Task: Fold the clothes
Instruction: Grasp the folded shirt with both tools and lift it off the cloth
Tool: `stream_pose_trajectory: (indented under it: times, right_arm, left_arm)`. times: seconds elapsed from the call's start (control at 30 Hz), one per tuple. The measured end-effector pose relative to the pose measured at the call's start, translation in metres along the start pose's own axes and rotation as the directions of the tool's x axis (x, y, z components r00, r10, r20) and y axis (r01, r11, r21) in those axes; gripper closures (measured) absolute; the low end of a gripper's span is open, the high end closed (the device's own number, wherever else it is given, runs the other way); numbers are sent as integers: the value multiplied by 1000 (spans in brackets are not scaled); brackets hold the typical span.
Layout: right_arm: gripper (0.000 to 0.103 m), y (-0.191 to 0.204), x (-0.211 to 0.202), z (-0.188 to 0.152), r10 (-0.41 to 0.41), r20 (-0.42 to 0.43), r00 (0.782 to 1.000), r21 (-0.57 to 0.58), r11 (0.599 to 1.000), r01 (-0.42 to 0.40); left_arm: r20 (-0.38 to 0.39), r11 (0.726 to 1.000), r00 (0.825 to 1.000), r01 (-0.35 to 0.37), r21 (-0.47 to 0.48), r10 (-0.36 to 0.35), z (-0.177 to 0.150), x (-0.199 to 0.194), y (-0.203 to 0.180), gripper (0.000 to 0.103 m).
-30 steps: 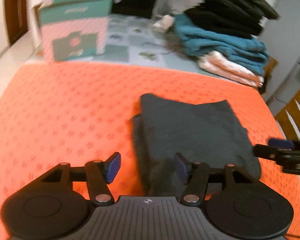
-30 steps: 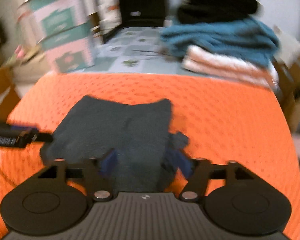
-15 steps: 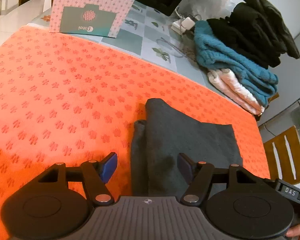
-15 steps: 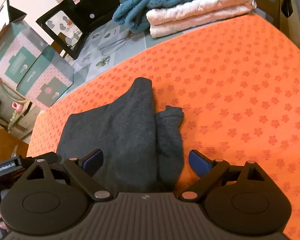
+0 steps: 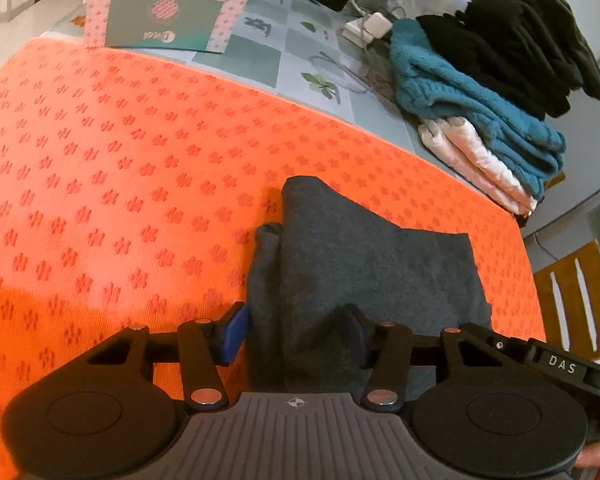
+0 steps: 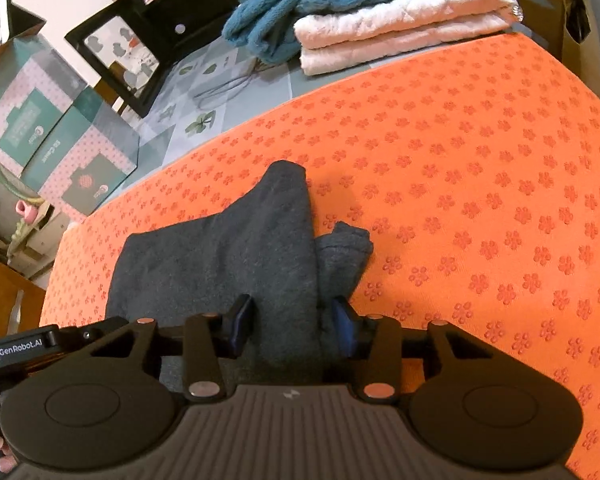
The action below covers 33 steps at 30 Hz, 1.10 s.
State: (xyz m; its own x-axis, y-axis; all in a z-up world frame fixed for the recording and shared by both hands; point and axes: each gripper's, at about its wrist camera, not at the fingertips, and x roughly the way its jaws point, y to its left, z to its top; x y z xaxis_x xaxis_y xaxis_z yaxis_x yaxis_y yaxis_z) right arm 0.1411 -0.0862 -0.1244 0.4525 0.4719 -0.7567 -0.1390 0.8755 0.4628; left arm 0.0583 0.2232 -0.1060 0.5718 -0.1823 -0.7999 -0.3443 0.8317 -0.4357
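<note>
Surface: an orange mat [image 5: 132, 168] with a darker flower print covers the near part of your table; beyond its far edge shows a grey-blue leaf-pattern cloth [image 5: 292, 52].

Item 1: dark grey garment [image 5: 364, 264], folded, lying flat on the mat directly in front of you. One narrow tube of fabric, a sleeve or a leg, cannot tell which, pokes out along its edge [image 6: 344, 256].

Item 2: your left gripper [image 5: 296, 330], low over the garment's near edge. Its jaws stand apart with a raised fold of the grey fabric between them; the right pad is partly buried in cloth, the left blue pad [image 5: 234, 334] sits just beside the fabric. No clamp is visible.

Item 3: your right gripper [image 6: 292, 326], also at the near edge, jaws apart and straddling a ridge of the same garment, pads close to the cloth on both sides.

Item 4: stack of folded clothes at the far corner: pale pink knit [image 6: 400, 28] at the bottom, teal knit [image 5: 468, 100] over it, black garments [image 5: 532, 32] on top. Well apart from the grey garment.

Item 5: pink-and-teal cardboard boxes [image 6: 80, 160] at the mat's far edge.

Item 6: white charger and cable [image 5: 364, 28] on the leaf cloth, near the stack.

Item 7: wooden chair [image 5: 568, 300] beside the table.
</note>
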Motion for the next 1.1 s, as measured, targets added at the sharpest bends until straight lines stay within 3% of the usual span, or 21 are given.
stream_pose_trajectory:
  times: [0.03, 0.07, 0.17, 0.23, 0.27, 0.3, 0.4, 0.5, 0.63, 0.87, 1.1]
  right_arm:
    - [36, -2, -1, -1, -8, 9, 1000, 12, 1000, 8]
    - [33, -3, -1, -2, -16, 11, 1000, 21, 1000, 15]
    - [32, -5, 0, -2, 37, -6, 999, 43, 998, -37]
    - [31, 0, 3, -1, 28, -13, 1000, 16, 999, -28]
    - [33, 4, 4, 0, 21, -16, 1000, 0, 1000, -21]
    - [42, 6, 1, 1, 19, -10, 1000, -7, 1000, -19]
    - [64, 12, -11, 5, 15, 13, 1000, -21, 1000, -15]
    - [75, 18, -24, 9, 13, 36, 999, -35, 999, -11]
    - [78, 27, -41, 15, 9, 67, 998, -53, 999, -6]
    - [78, 40, -82, 30, 14, 138, 990, -84, 996, -3]
    - [78, 45, -159, 95, 58, 260, 964, -122, 992, -27]
  left_arm:
    - [4, 1000, 1000, 2, 4, -2, 0, 0, 0, 48]
    - [9, 1000, 1000, 4, 8, -4, 0, 1, 0, 46]
    - [28, 1000, 1000, 13, 23, -13, 2, 3, -3, 44]
    - [34, 1000, 999, 17, 22, -18, 4, 8, -5, 44]
    - [36, 1000, 999, 19, 19, -20, 5, 10, -5, 47]
    - [43, 999, 999, 22, 26, -23, 5, 12, -7, 59]
    - [55, 998, 998, 18, 57, -21, 3, 14, -13, 80]
    - [71, 998, 997, 9, 57, -13, 4, 8, -18, 85]
    - [94, 999, 995, 9, 39, -12, 9, -11, -28, 86]
    - [149, 996, 985, 83, 36, -88, 29, -58, -64, 86]
    - [195, 978, 959, 191, 87, -205, 89, -102, -132, 86]
